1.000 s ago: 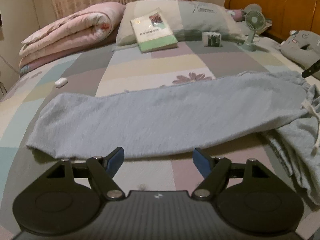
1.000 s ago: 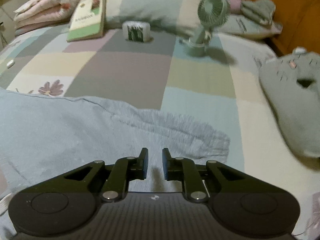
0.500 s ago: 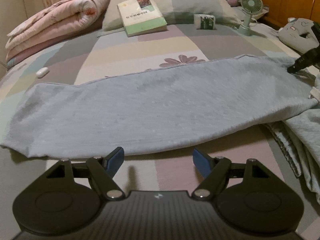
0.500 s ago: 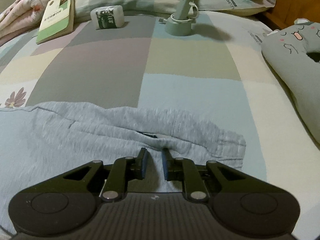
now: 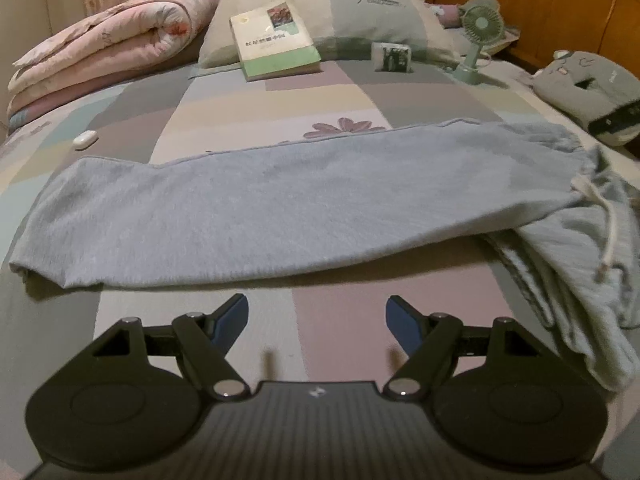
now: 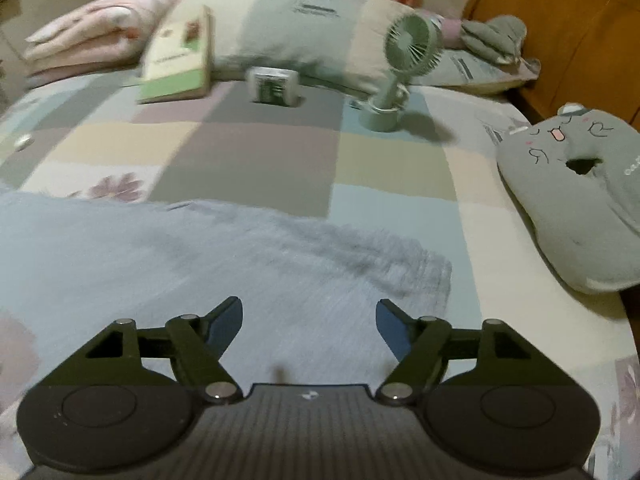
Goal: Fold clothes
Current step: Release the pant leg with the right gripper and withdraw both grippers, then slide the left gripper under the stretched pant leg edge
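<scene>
Light grey-blue sweatpants (image 5: 288,204) lie across the patchwork bed, one leg spread flat from left to right, the waistband with its white drawstring (image 5: 600,216) bunched at the right. My left gripper (image 5: 316,316) hovers open over bare bedding just in front of the leg's near edge, holding nothing. My right gripper (image 6: 310,318) is above the waistband end of the sweatpants (image 6: 224,264); its jaws are opening and stand wide, with the cloth lying flat below them, not pinched. Part of the right gripper (image 5: 618,118) shows at the right edge of the left wrist view.
At the bed's head lie a pillow (image 5: 360,16), a book (image 5: 276,38), a small box (image 5: 391,57), a green desk fan (image 6: 404,64) and a rolled pink quilt (image 5: 104,52). A grey plush cushion (image 6: 576,196) sits right. A person is partly visible behind the pillow.
My right gripper let go of the waistband: its jaws went from nearly shut on the cloth to wide apart, and it pulled back and up. The left gripper stayed open.
</scene>
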`<state>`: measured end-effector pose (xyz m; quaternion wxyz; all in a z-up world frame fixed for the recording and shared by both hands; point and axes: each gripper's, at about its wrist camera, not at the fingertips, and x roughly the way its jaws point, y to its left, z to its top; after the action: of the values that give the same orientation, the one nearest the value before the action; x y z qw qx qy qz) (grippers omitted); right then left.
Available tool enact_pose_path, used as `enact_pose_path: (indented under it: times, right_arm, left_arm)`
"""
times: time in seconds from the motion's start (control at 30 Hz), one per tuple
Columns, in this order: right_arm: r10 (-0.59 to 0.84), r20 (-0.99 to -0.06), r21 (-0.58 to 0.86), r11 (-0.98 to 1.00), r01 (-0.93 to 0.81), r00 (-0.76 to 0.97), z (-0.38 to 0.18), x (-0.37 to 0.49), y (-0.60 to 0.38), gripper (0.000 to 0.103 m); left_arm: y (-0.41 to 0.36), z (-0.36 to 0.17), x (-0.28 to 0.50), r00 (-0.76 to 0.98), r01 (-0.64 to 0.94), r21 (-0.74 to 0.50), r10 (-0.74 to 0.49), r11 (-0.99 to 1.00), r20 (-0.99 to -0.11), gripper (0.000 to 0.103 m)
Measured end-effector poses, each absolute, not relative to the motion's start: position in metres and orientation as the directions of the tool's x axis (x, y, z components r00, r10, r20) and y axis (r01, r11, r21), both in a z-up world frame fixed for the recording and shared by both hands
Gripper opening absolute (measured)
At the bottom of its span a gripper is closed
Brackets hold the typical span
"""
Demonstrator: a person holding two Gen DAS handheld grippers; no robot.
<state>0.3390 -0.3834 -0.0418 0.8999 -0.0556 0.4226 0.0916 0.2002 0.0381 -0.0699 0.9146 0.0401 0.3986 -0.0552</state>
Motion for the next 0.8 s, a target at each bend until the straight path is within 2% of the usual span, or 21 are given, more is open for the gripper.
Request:
enact_pose_path:
  times: [0.13,0.33,0.5,0.8]
  right_arm:
    - [0.147,-0.752,-0.012,0.971,-0.237,0.643,-0.034,0.274,-0.369,0.092]
    - [0.221,-0.709,0.098,0.971,-0.216,0.67,-0.047,0.188,-0.344,0.093]
    - [0.259,-0.661,0.169,0.966,-0.197,0.704,-0.066,0.138,-0.319,0.098]
    - [0.285,-0.67,0.189,0.958,-0.214,0.685,-0.08,0.124,-0.305,0.099]
  left_arm:
    - [0.03,-0.065,0.184,0.67,0.172,0.013,-0.108,0.985,-0.734,0.078]
    - [0.016,-0.072,0.172,0.631,0.238,-0.012,-0.164,0.971,-0.759,0.078]
    - [0.01,-0.086,0.177,0.596,0.247,0.019,-0.137,0.969,-0.791,0.078]
    - [0.015,-0.095,0.196,0.597,0.227,0.089,-0.067,0.97,-0.799,0.078]
